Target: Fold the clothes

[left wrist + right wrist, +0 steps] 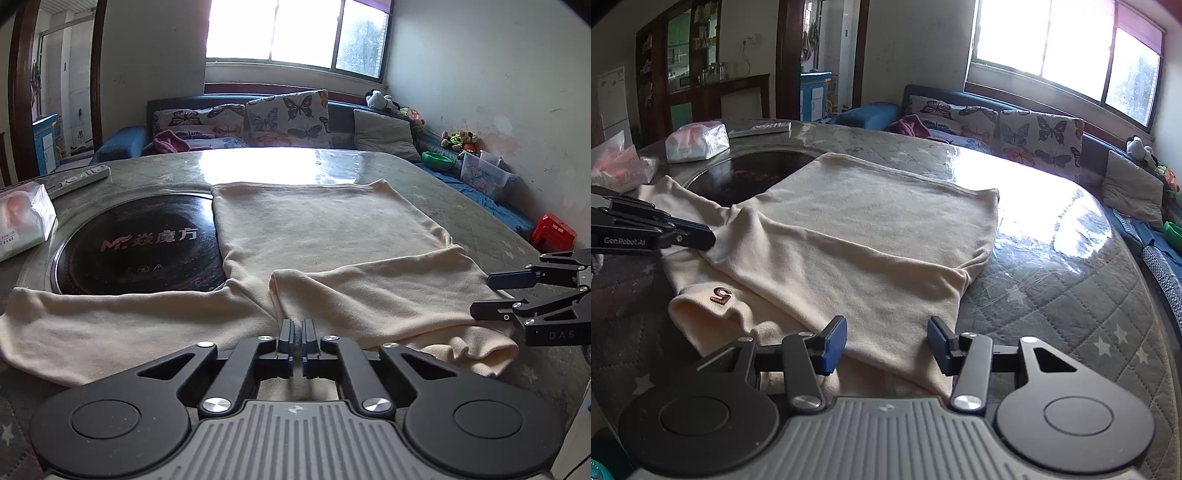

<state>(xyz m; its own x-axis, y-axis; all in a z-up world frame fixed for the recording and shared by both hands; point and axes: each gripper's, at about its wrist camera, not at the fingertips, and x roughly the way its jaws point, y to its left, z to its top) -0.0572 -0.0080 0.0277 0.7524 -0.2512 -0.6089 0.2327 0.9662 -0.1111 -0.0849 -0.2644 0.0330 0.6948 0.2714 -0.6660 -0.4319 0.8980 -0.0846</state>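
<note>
A cream long-sleeved top (325, 229) lies flat on the round table, hem toward the window; it also shows in the right wrist view (871, 236). Its right sleeve (380, 295) is folded across the body, and the left sleeve (122, 317) stretches out to the left. My left gripper (296, 326) is shut on the fabric near the collar, at the folded sleeve's edge; it also shows in the right wrist view (709, 236). My right gripper (886, 343) is open just above the near right part of the top, holding nothing; it also shows in the left wrist view (484, 295).
A black induction hob (140, 247) is set in the table (1052, 295), partly under the top. Tissue packs (696, 142) and a remote (79, 179) lie at the left. A sofa with butterfly cushions (288, 118) stands behind the table.
</note>
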